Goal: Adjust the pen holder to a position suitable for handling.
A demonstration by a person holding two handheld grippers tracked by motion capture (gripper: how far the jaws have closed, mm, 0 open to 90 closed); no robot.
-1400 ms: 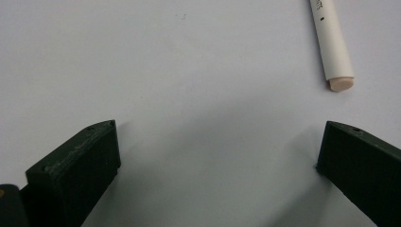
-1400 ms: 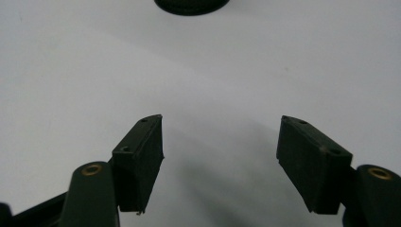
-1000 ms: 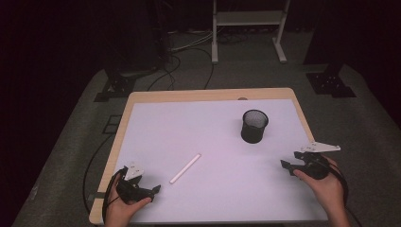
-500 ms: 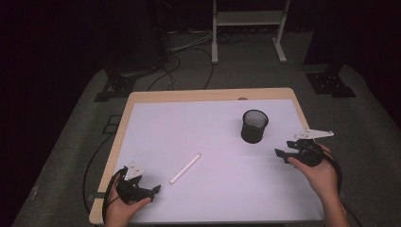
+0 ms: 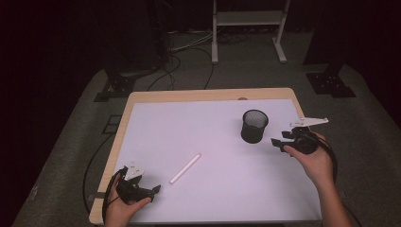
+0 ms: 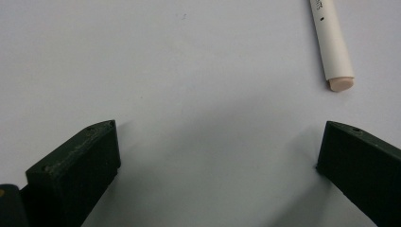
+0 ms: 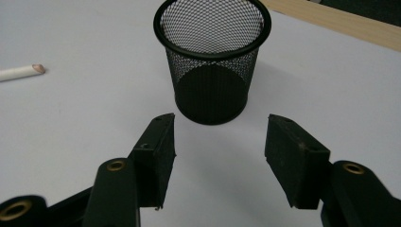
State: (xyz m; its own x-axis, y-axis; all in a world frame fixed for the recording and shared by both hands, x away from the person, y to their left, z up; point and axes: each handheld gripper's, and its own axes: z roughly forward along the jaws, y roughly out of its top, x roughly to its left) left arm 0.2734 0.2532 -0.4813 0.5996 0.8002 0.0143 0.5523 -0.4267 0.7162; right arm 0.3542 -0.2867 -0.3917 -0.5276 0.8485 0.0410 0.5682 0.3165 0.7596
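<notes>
While the right tool [image 5: 278, 143] hangs just beside the cup [image 5: 255, 126], its jaws stand apart with nothing between them; they have just been closing somewhat, and the right gripper view shows them framing the cup's base [image 7: 211, 97] from a short way off, not yet touching the mesh. The cup stands upright on the table [image 5: 222, 189], its open rim toward the camera and, as far as the mesh lets one see, empty. The left tool [image 5: 152, 190] rests low at the table's near left corner, its jaws wide apart over bare white surface (the left gripper view puts them flat against it). The pen [image 5: 185, 168], a white stick with a pale pinkish end [image 6: 340, 84], lies flat just beyond that tool's right jaw and well apart from the cup.

The work appears to be getting the pen into the cup, and this looks like the opening step: the right hand moving in to steady or take the cup, the left poised near the pen. Next, the right tool would need to come forward until its jaws straddle the cup wall, then close gently, since light mesh may tip or slide. The left tool would have to shift toward the pen and line its jaws across the shaft.
</notes>
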